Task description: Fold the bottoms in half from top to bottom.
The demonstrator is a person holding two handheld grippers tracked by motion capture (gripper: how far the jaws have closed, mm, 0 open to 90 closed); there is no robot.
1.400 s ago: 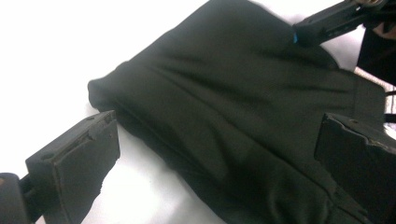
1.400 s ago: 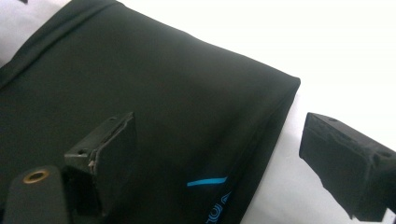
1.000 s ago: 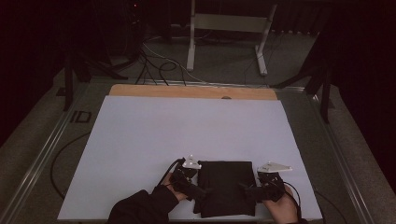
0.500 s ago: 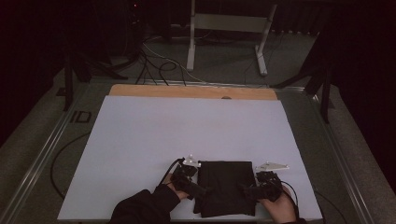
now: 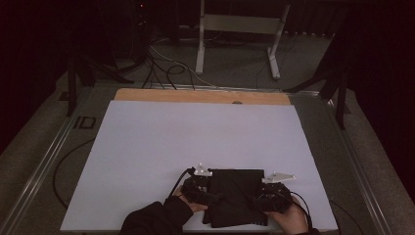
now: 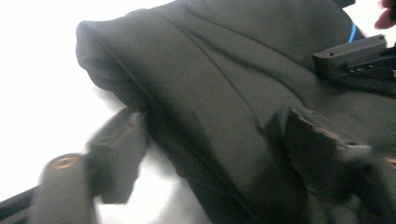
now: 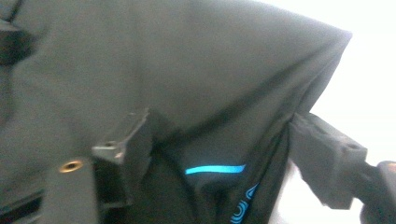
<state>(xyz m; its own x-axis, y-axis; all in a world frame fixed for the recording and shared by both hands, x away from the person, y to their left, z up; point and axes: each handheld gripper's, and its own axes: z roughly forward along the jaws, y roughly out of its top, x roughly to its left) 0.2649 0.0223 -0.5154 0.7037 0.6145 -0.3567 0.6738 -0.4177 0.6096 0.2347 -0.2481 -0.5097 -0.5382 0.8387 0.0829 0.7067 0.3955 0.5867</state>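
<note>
A dark folded garment point(image 5: 235, 196) with a blue stripe point(image 7: 215, 169) lies on the white table top point(image 5: 195, 137) near the front edge. My left gripper point(image 5: 209, 192) sits at its left side. Its jaws point(image 6: 210, 140) have just been closing and straddle a fold of the cloth point(image 6: 224, 93), one fingertip point(image 6: 116, 154) on the table and the other on the fabric. My right gripper point(image 5: 258, 200) is at the right side. Its jaws point(image 7: 219, 140) have also been closing, with bunched cloth point(image 7: 187, 70) between them and a gap still showing. The right gripper's jaw point(image 6: 355, 56) rests on the garment farther off.
A wooden strip point(image 5: 200, 95) borders the far edge of the white top. Metal rails point(image 5: 44, 166) run along the table's sides. Beyond the table stand a metal frame point(image 5: 240, 29) and loose cables point(image 5: 161, 63) on the floor.
Both grippers stay at the garment's sides. The right one has shifted slightly inward, toward the cloth. The garment lies where it was.
</note>
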